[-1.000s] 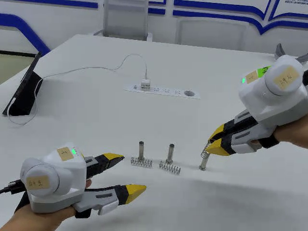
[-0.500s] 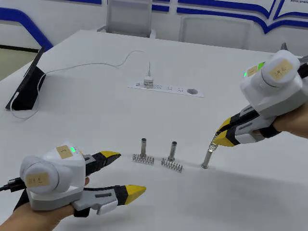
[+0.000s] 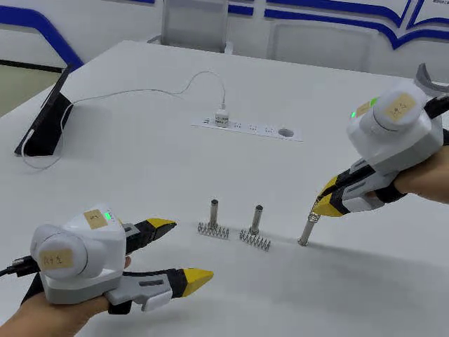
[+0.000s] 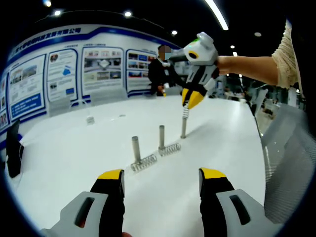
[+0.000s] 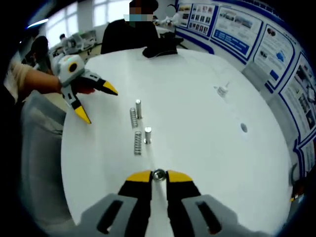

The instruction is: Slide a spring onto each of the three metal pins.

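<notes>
Room: a hall with a white wall (image 3: pixel 105 21) that carries blue stripes; poster panels (image 4: pixel 59 69) appear in the left gripper view.
Table: a large white table (image 3: pixel 140 161) that carries all the parts.
Left gripper: the left gripper (image 3: pixel 189 250) is low over the near side of the table, its yellow-tipped jaws spread wide with nothing between them, well apart from the pins.
Right gripper: the right gripper (image 3: pixel 324 203) points down at the right pin, its jaws closed narrow on the held spring.
Tablet: a dark tablet (image 3: pixel 43 123) stands tilted at the far left edge.
Power strip: a white power strip (image 3: pixel 247 128) lies far behind the pins, with a cable (image 3: pixel 140 91) plugged in.
Pins: left pin (image 3: pixel 214 210), middle pin (image 3: pixel 257 219) and right pin (image 3: pixel 306 232) stand in a row.
Held spring: the held spring (image 4: pixel 185 112) hangs from the jaw tips, its lower end at the top of the right pin.
Loose springs: the first loose spring (image 3: pixel 212 230) lies flat just beside the foot of the left pin, the second loose spring (image 3: pixel 255 240) lies by the middle pin.
</notes>
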Demonstrator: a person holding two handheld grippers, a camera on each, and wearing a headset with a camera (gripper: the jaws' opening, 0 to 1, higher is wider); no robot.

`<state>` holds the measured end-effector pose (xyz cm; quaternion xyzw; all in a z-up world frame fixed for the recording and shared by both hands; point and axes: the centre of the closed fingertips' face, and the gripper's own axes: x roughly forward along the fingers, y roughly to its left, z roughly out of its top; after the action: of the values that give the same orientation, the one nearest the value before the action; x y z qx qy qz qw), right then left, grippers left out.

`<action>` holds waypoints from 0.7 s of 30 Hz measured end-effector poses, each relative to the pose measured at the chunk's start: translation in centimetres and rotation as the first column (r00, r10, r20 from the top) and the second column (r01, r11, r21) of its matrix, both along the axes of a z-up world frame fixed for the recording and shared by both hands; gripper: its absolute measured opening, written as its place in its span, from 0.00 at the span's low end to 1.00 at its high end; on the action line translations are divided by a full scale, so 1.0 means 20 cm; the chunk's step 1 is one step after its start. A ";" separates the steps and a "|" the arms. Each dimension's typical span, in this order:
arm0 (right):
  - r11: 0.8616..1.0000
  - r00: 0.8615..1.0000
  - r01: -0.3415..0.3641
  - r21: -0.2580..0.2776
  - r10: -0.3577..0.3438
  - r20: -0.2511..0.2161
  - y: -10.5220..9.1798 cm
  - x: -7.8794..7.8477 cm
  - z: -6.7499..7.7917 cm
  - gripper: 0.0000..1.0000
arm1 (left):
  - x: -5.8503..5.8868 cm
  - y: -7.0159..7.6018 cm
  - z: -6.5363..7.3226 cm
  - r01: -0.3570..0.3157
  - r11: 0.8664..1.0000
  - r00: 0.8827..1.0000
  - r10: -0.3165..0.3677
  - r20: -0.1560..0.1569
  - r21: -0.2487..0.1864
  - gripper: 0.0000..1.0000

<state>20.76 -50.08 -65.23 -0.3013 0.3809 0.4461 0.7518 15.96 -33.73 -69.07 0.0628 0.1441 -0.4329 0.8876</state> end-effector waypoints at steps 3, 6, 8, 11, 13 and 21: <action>1.000 1.000 0.001 -0.006 -0.001 -0.007 0.00 0.01 -0.02 0.12 | 0.00 0.00 0.00 0.001 1.000 1.000 -0.001 0.000 0.002 0.62; 1.000 1.000 -0.001 -0.017 0.001 -0.011 0.00 0.01 -0.03 0.12 | 0.00 0.00 0.00 0.002 1.000 1.000 -0.002 0.000 0.003 0.62; 1.000 1.000 0.002 -0.016 -0.003 -0.018 0.00 0.01 -0.04 0.12 | 0.00 0.00 0.00 0.002 1.000 1.000 -0.002 0.000 0.003 0.62; 1.000 1.000 0.005 -0.020 -0.006 -0.029 0.00 0.02 -0.07 0.12 | 0.00 0.00 0.00 0.001 1.000 1.000 -0.001 0.000 0.003 0.62; 1.000 0.999 0.005 -0.025 -0.006 -0.036 0.00 0.02 -0.09 0.12 | 0.00 0.00 0.00 0.001 1.000 1.000 -0.001 0.000 0.002 0.62; 0.999 0.998 0.015 -0.036 -0.017 -0.061 0.00 0.02 -0.15 0.12 | -0.01 -0.01 0.00 0.007 1.000 1.000 -0.007 -0.002 0.006 0.61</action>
<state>21.21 -50.11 -68.20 -0.2977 0.4140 0.4422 0.7379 15.85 -33.92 -69.16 0.0658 0.1459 -0.4356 0.8858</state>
